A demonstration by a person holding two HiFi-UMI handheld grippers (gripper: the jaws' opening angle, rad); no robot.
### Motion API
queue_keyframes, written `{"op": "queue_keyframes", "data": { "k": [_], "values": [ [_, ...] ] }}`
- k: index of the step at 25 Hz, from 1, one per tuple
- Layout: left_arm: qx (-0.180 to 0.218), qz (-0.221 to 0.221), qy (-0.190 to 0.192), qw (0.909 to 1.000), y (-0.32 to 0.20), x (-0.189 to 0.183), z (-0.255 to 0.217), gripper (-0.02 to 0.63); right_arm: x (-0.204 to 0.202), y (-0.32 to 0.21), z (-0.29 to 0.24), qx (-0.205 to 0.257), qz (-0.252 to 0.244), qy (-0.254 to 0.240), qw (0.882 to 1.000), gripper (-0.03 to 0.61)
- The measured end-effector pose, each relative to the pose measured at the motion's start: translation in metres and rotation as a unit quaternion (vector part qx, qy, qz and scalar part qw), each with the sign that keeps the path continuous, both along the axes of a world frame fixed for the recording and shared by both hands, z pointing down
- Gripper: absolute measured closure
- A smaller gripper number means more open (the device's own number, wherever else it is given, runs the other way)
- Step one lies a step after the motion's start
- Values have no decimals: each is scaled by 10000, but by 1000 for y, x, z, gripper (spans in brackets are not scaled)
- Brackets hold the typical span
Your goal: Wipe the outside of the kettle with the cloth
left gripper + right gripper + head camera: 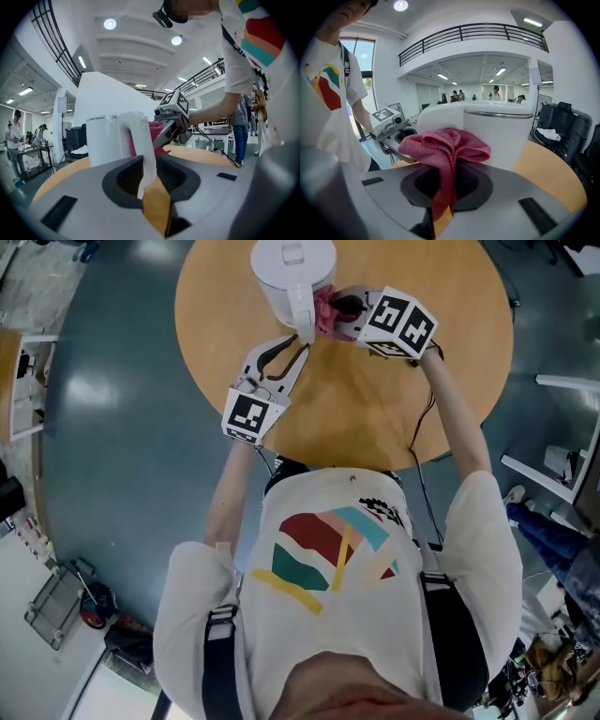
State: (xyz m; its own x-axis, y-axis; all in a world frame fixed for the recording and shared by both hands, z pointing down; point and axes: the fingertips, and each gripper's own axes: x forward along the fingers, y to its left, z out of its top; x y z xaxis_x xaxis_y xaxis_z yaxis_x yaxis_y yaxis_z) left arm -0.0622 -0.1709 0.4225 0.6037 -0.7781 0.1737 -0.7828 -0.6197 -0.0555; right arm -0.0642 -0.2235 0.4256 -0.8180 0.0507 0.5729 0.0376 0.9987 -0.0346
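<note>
Kettle (291, 273), white with its lid on, stands at the top centre of the head view, on the far part of the round wooden table (394, 427). Your left gripper (298, 341) reaches in from the lower left, its jaws partly closed and clamped on the kettle's handle (140, 140). Your right gripper (337, 310), just right of the kettle, has its jaws pinched tight on the bunched pink cloth (447, 143) — the wad sits right against the kettle's side, beside the handle.
</note>
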Motion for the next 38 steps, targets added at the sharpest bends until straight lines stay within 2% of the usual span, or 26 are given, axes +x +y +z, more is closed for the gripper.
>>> {"op": "queue_keyframes", "data": {
  "k": [3,6,12,18,25,30,34,38],
  "values": [
    [22,79,-49,10000,1,-8,-1,485,-9,1,-3,-68,90,-82,9999,532],
    [-20,59,48,10000,0,-12,1,485,-15,4,7,-150,24,101,9998,532],
    [-60,127,-43,9999,0,-17,3,485,-22,8,26,73,-235,992,9948,532],
    [-47,150,29,9999,0,-20,4,485,-25,12,55,397,-290,1866,9812,532],
    [-4,152,72,9999,-1,-21,2,485,-20,6,68,705,-275,2268,9710,532],
    [-14,118,101,9999,0,-21,2,485,-15,2,76,800,-259,2410,9669,532],
    [17,60,159,9999,2,-21,0,485,-1,2,96,866,-209,2702,9587,532],
    [106,-117,302,9994,7,-27,-7,485,14,12,104,647,124,2572,9641,532]
  ]
}}
